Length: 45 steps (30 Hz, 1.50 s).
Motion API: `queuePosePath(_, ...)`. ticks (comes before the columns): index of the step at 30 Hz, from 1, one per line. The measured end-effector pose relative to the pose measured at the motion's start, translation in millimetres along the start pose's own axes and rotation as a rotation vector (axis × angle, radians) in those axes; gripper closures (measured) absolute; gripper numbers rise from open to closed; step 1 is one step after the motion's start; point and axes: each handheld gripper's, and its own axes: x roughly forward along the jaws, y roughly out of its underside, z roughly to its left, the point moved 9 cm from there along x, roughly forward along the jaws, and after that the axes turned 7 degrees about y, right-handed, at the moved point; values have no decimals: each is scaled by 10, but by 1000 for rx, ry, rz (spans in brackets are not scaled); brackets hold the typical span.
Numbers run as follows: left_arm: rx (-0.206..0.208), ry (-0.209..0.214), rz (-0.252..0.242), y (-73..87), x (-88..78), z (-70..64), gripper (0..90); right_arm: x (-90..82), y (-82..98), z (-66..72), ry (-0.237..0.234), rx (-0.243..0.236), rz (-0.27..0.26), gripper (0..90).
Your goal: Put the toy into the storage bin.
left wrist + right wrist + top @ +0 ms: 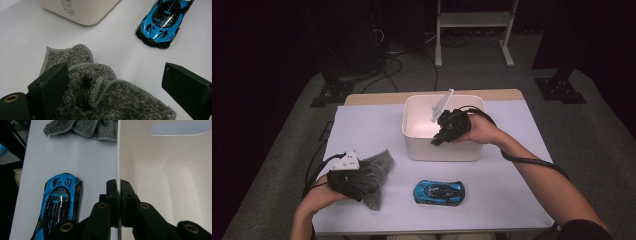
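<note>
While the right gripper [119, 202] has its two jaws pressed together on the near wall of the white bin [442, 149], holding its rim, the left gripper [120, 87] rests over the grey cloth [100, 100] with its jaws standing wide; the cloth lies between them, but the pads do not press on it. The white bin is my landmark. It stands at the far middle of the table [512, 200], and in the high view its inside looks empty, so I judge that nothing has been put into it yet. The blue toy car [439, 193] lies in front of the bin, near it but not touching, on the person's side. The grey cloth lies crumpled to the front-left of the bin, apart from it and beside the car. As I read it, the work is to bring these things into the bin, or to move the bin itself, and it is at an early point: the bin is gripped, the cloth is only approached, and the car is untouched. On the bin's outer wall, in the left gripper view, there is a small label [68, 6] with dark print and a red mark, but it is too small to read. I see no readable writing on the car.
</note>
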Motion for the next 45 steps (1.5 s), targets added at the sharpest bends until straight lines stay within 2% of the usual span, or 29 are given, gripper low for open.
queuePosePath(11,11,13,7,-2,5,-25,69,-11,10,76,-11,1,-2,859)
queuePosePath(26,10,17,5,1,4,-25,69,-8,11,89,-13,24,-9,851)
queuePosePath(35,8,22,7,14,6,-22,69,-7,-8,132,-18,20,-4,850)
queuePosePath(37,7,22,6,12,8,-24,69,-2,-18,149,-18,4,-6,850)
queuePosePath(40,8,22,5,11,6,-28,69,-4,-15,141,-22,13,-3,848)
queuePosePath(42,10,20,6,13,0,-25,69,-3,-12,142,-29,18,-3,837)
queuePosePath(44,9,18,4,12,-1,-23,69,-5,-13,142,-53,44,-1,719)
queuePosePath(45,10,19,4,12,1,-23,69,-9,-11,143,-49,50,-2,684)
